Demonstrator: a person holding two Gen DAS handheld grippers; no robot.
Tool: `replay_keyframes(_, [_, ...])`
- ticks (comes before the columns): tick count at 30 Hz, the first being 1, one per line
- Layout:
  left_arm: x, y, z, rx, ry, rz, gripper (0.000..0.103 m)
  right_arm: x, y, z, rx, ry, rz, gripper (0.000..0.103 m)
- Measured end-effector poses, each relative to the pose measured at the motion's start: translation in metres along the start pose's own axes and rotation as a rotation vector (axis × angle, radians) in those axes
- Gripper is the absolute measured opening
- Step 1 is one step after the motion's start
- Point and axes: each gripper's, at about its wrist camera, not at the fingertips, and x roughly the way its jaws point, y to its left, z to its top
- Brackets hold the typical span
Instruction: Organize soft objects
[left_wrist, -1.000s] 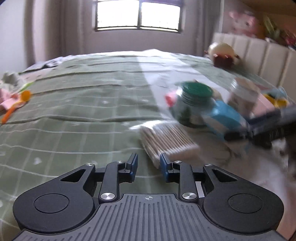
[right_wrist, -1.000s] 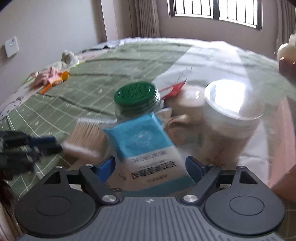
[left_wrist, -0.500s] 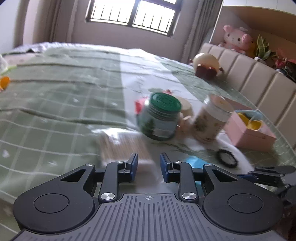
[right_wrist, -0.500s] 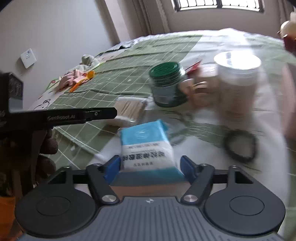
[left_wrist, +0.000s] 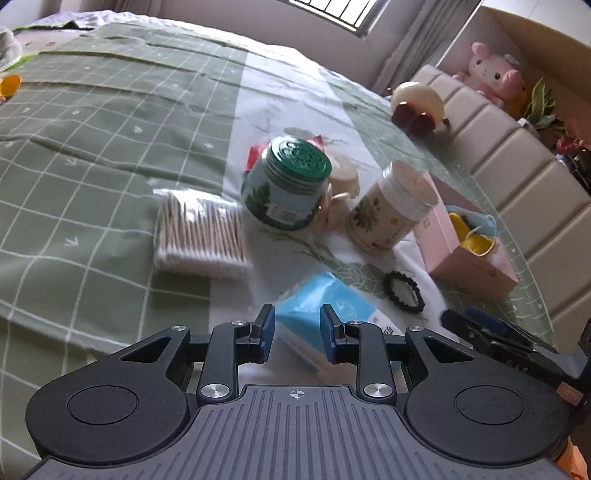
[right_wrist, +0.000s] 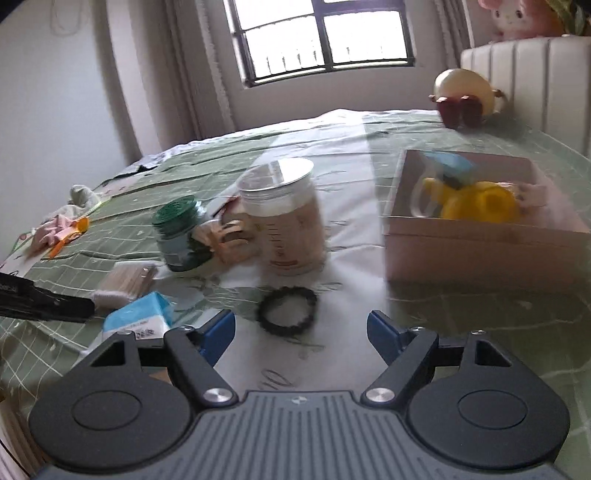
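Green checked bedspread (left_wrist: 92, 140) — jars (left_wrist: 286, 184), swab pack (left_wrist: 201, 236), hair tie (right_wrist: 288, 310), pink box (right_wrist: 480, 251).

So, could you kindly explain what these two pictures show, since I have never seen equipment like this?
There is no robot here: a person holds a hand tool with two fingers in each hand, and a small wide-angle camera on each tool looks forward along those fingers. One picture comes from the left gripper, the other from the right gripper; the dark shape at the bottom of each is the tool itself.

Both look at a bed with a green checked cover. On it lie a blue tissue pack, a bundle of cotton swabs, a green-lidded jar, a white-lidded tub, a black hair tie and a pink box with yellow things inside.

Neither tool holds anything. The left fingers stand narrowly apart in front of the tissue pack; the right ones are wide open in front of the hair tie.
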Motion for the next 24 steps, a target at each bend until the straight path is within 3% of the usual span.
replay_keyframes(6, [0.008,-0.020,-0.002,0.066,-0.021,0.023,0.029,0.007,0.047,-0.024,-0.063,0.076,0.212,0.079])
replay_keyframes(10, [0.008,-0.036,-0.005,0.149,-0.038,0.041,0.029,-0.006,0.057,-0.035,-0.104,0.073,0.269,0.079])
replay_keyframes(13, [0.005,-0.048,-0.010,0.211,-0.042,0.072,0.029,-0.021,0.043,-0.029,-0.083,0.010,0.215,0.079])
replay_keyframes(16, [0.001,-0.051,-0.010,0.205,-0.063,0.080,0.030,-0.022,0.026,-0.019,-0.059,-0.059,0.064,0.079])
replay_keyframes(19, [-0.001,-0.042,-0.006,0.160,-0.091,0.103,0.030,-0.003,0.020,-0.017,-0.076,-0.049,-0.069,0.079])
replay_keyframes(21, [-0.003,-0.031,-0.004,0.105,-0.098,0.107,0.029,0.010,0.020,-0.021,-0.065,0.011,-0.051,0.076])
replay_keyframes(24, [-0.005,-0.019,-0.004,0.054,-0.104,0.113,0.029,0.010,0.035,-0.033,-0.067,0.056,0.083,0.075])
